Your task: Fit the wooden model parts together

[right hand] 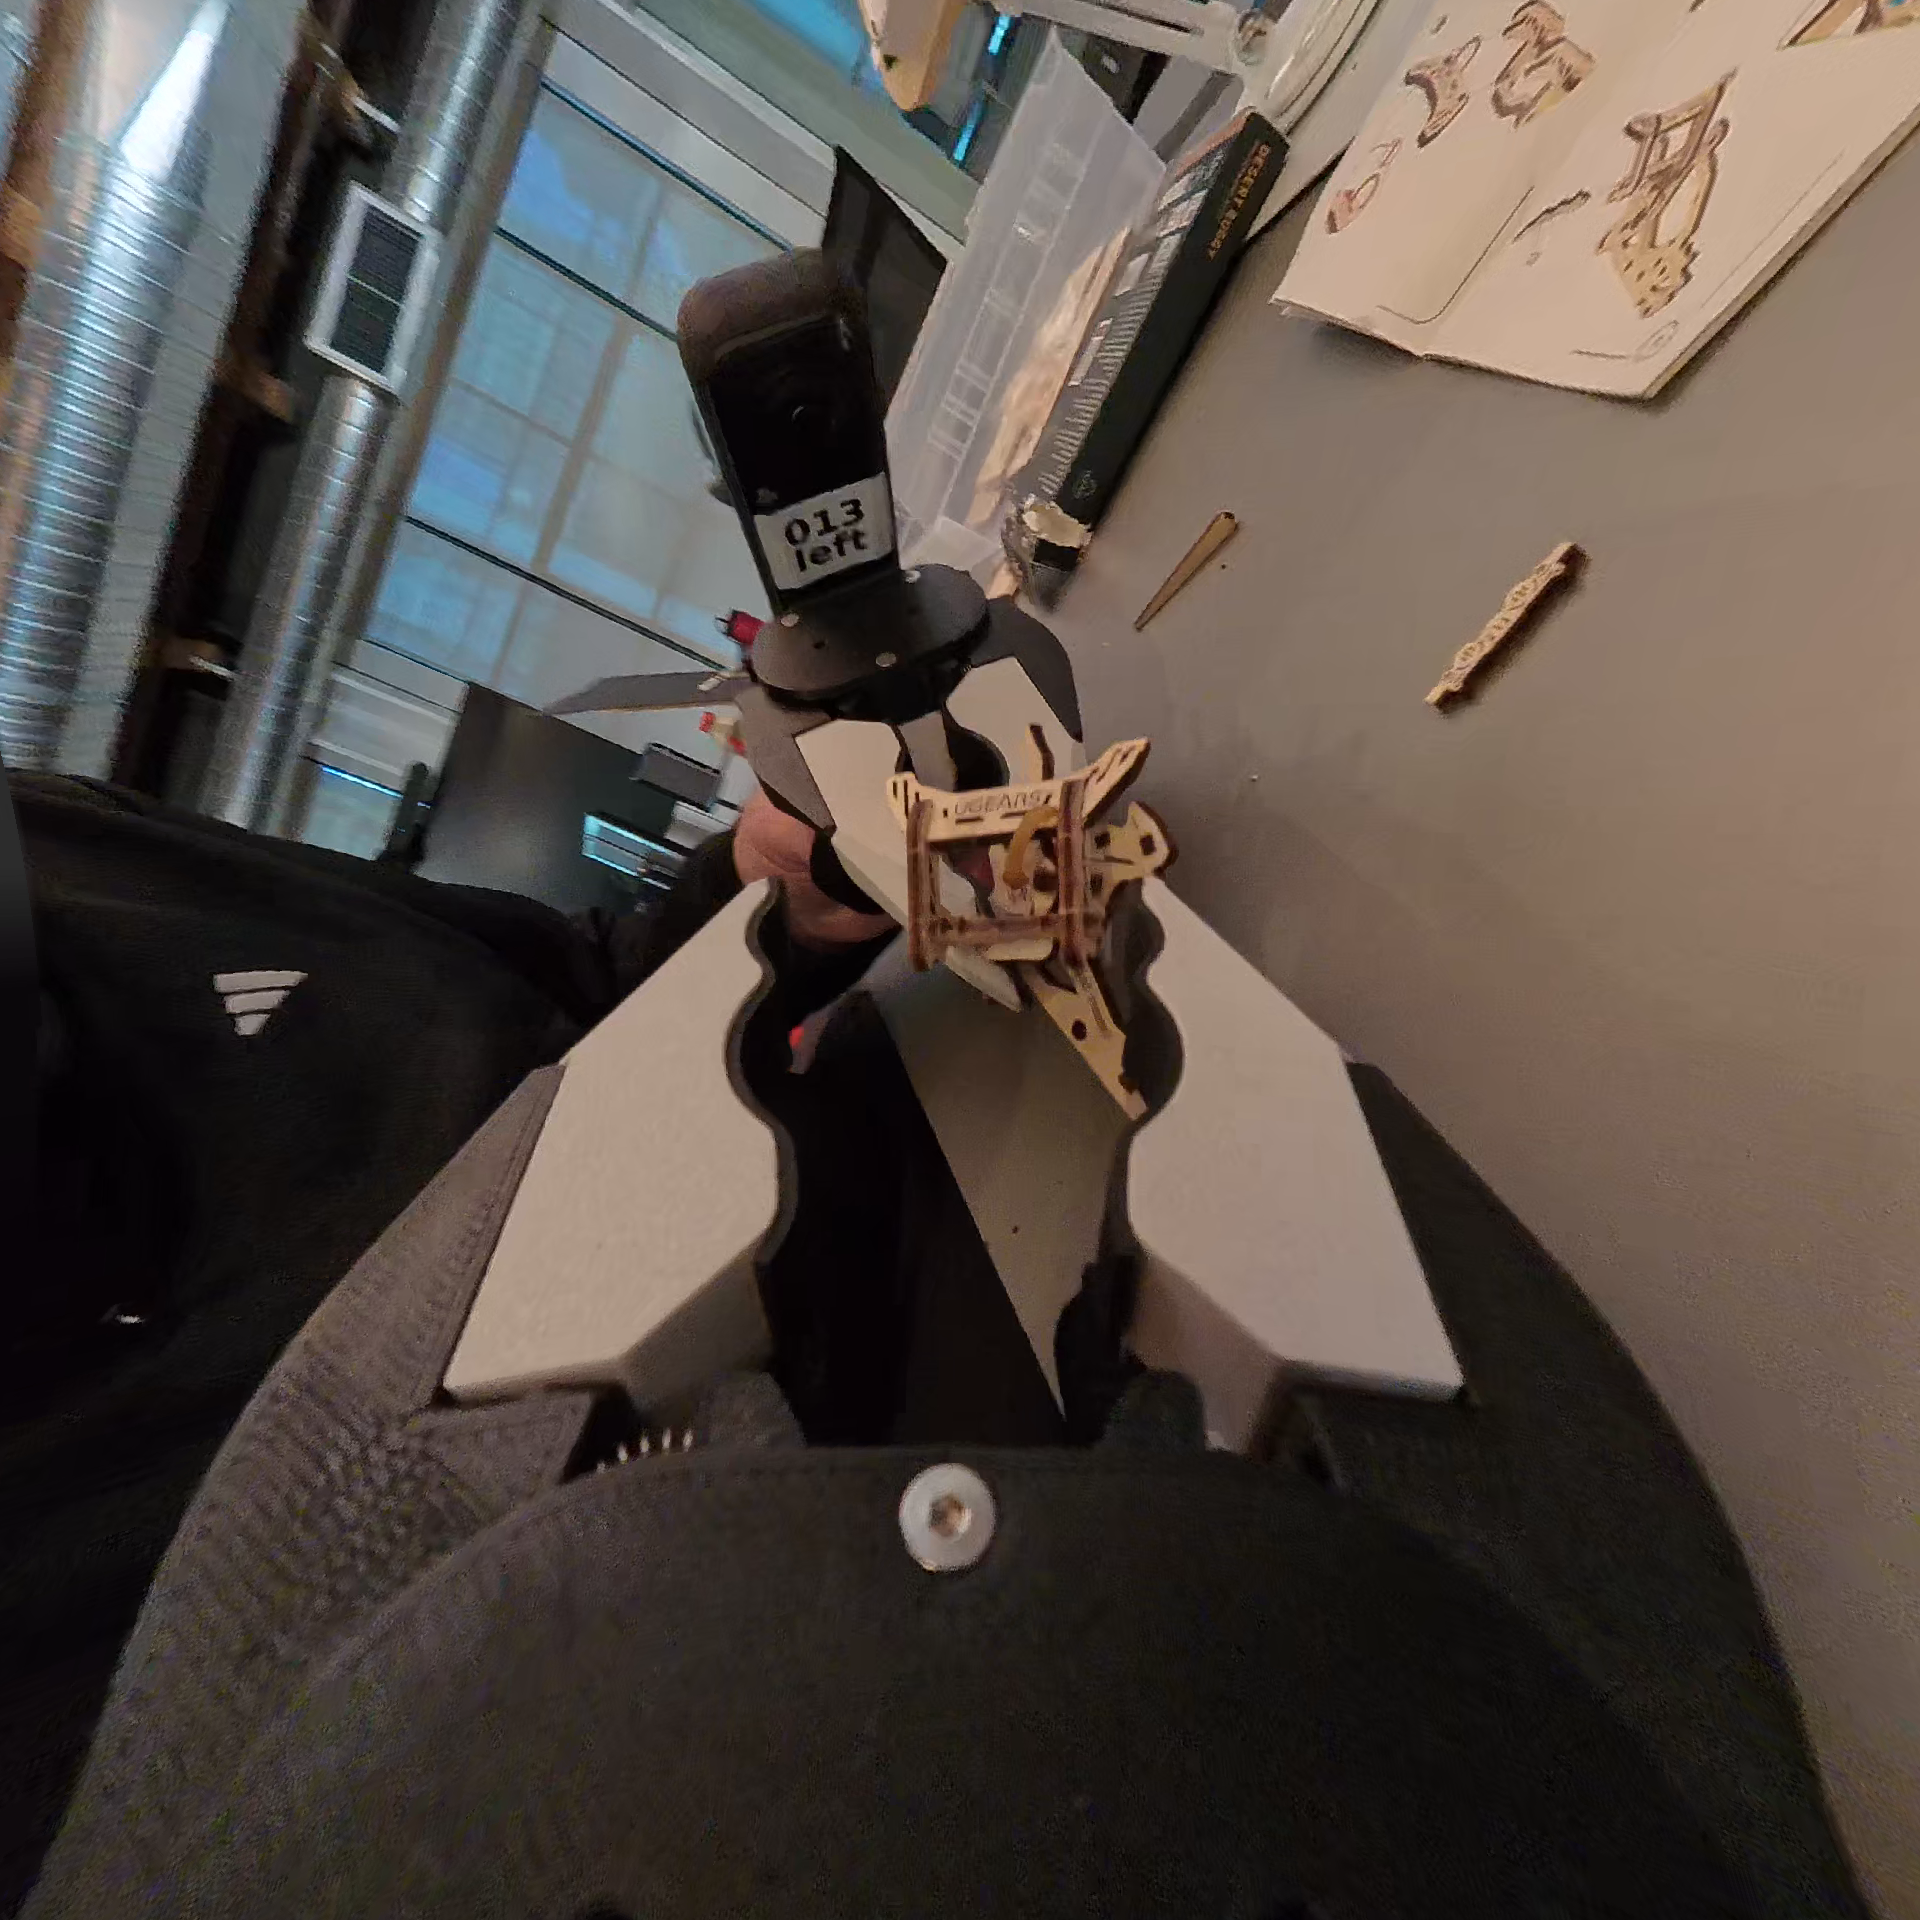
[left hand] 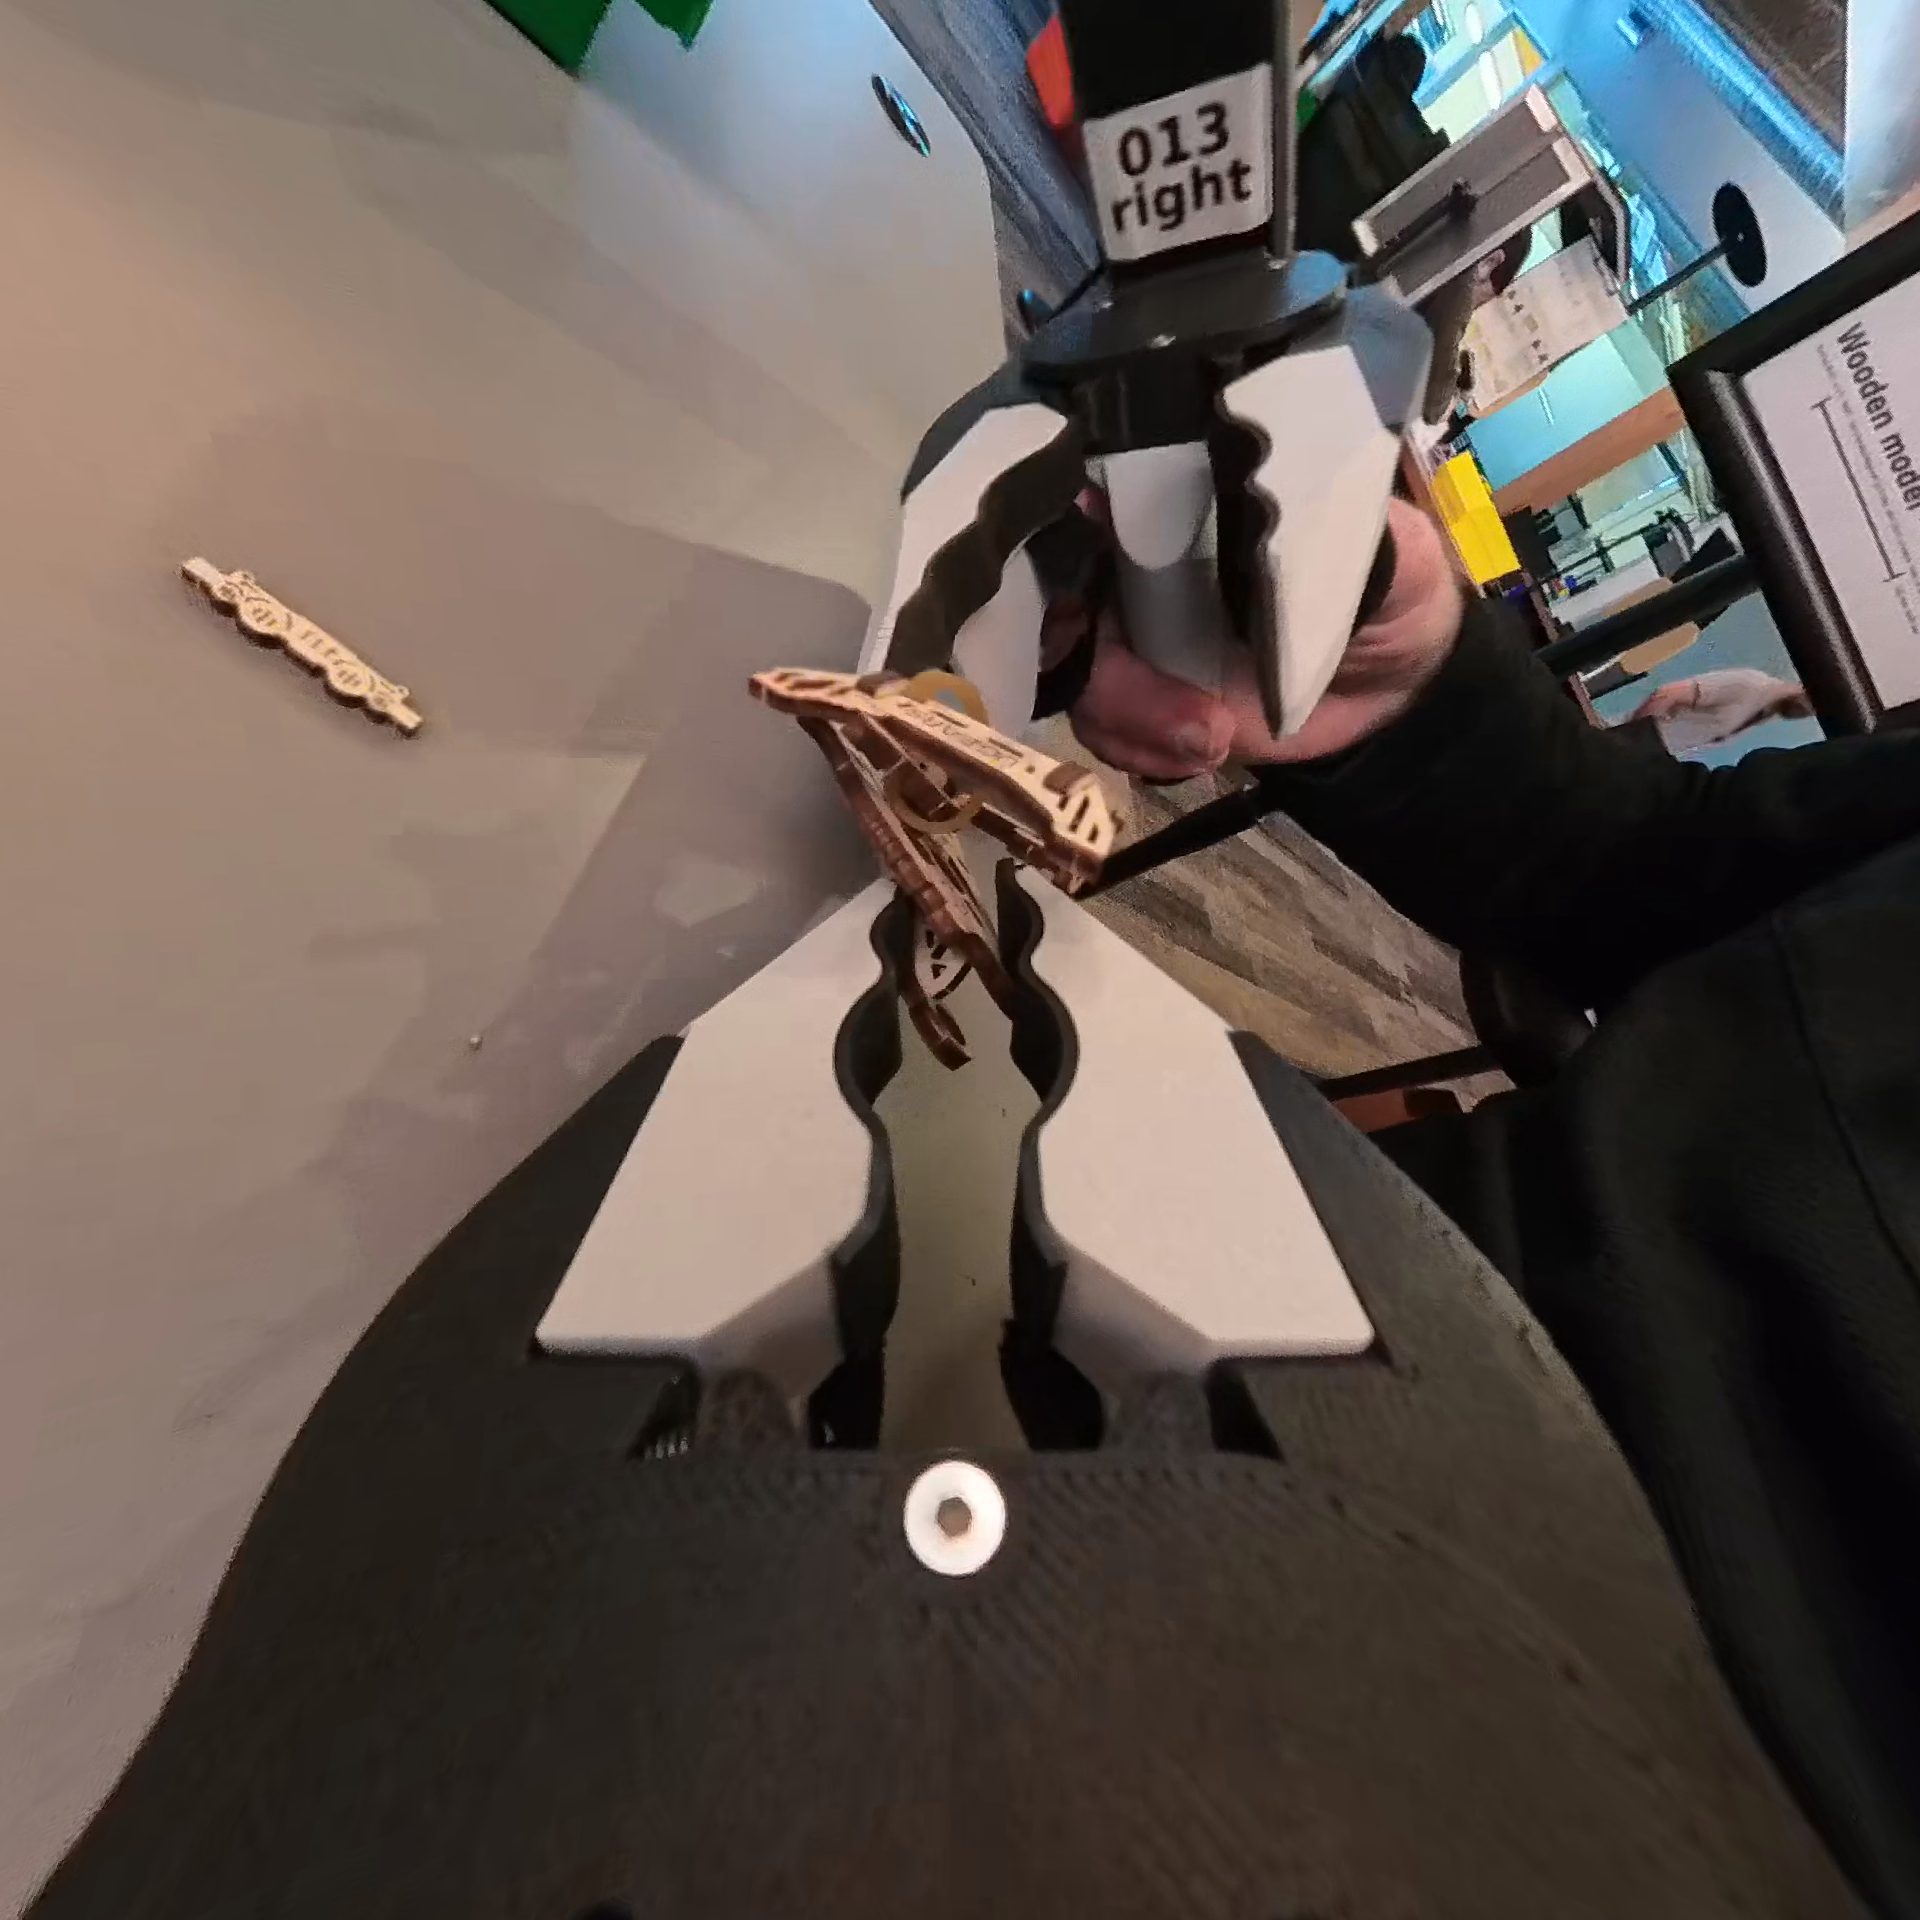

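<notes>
My left gripper is shut on a small wooden model assembly with a rubber band on it, and holds it above the grey table. My right gripper is wide open and faces the left one. The model sits between its fingers, close to the right finger. In the left wrist view one dark pad of the right gripper is next to the model's top end. A loose flat wooden strip lies on the table; it also shows in the right wrist view.
A thin pointed wooden stick lies near the strip. An instruction sheet, a dark kit box and a clear plastic container lie at the table's far side. A framed sign stands beyond the table edge. The grippers are tip to tip, or close to it.
</notes>
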